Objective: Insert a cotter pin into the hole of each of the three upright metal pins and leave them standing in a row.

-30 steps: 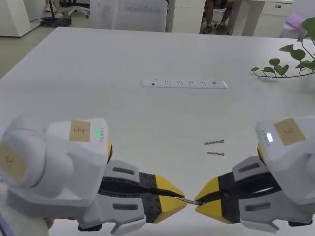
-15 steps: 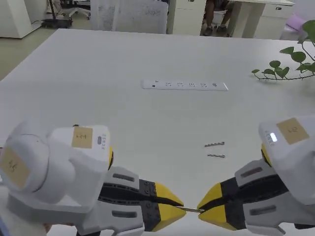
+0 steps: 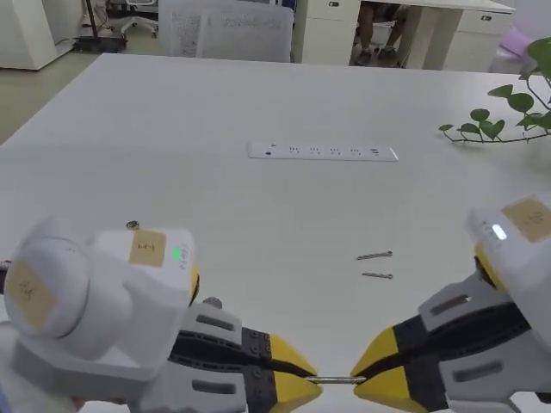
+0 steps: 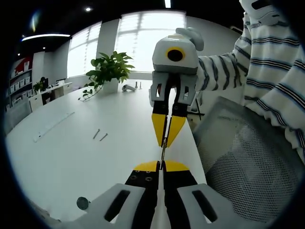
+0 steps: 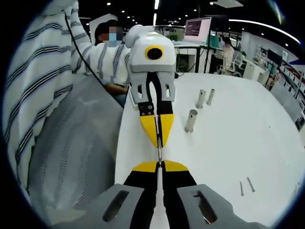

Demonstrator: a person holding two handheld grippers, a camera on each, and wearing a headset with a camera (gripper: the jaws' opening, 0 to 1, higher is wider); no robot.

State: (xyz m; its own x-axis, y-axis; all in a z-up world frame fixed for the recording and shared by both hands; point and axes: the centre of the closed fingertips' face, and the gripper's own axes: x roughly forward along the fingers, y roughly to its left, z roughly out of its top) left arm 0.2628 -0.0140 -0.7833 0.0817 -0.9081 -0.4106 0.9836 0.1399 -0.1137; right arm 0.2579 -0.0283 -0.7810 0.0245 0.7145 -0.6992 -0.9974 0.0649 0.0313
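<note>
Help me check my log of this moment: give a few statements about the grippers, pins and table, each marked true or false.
1. The left gripper and the right gripper both clamp one thin metal cotter pin between their yellow tips. True.
2. Two loose cotter pins lie on the white table. True.
3. The three grey metal cylinder pins lie flat. False: they stand upright on the table.
4. The white power strip touches the loose cotter pins. False: it lies farther out, apart from them.
</note>
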